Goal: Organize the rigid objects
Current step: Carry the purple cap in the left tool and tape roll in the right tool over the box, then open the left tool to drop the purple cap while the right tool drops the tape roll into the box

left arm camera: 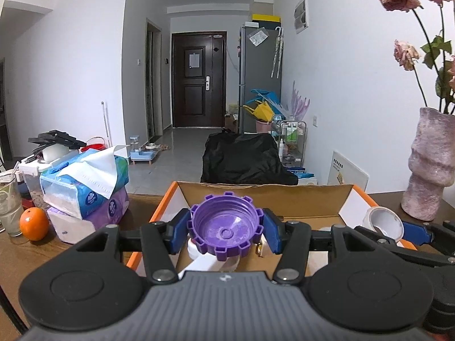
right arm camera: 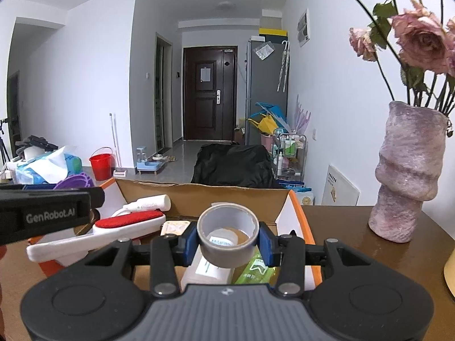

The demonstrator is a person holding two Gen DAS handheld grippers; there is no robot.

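Observation:
My left gripper (left arm camera: 225, 228) is shut on a purple notched bottle cap (left arm camera: 226, 224), held hollow side toward the camera above an open cardboard box with orange edges (left arm camera: 159, 213). My right gripper (right arm camera: 228, 240) is shut on a grey roll of tape (right arm camera: 227, 234), held over the same box (right arm camera: 301, 221). In the left wrist view the tape roll (left arm camera: 384, 223) and the right gripper's blue pad show at the right. Inside the box lie a white lint brush with a red pad (right arm camera: 113, 230), a white tube (right arm camera: 149, 203), a white bottle (right arm camera: 207, 270) and a green pack (right arm camera: 254, 270).
A pink vase with dried roses (right arm camera: 406, 176) stands on the brown table at the right. Tissue packs (left arm camera: 85, 187), an orange (left arm camera: 34, 224) and a glass (left arm camera: 10, 210) sit left of the box. A black-draped chair (left arm camera: 244, 159) stands behind the table.

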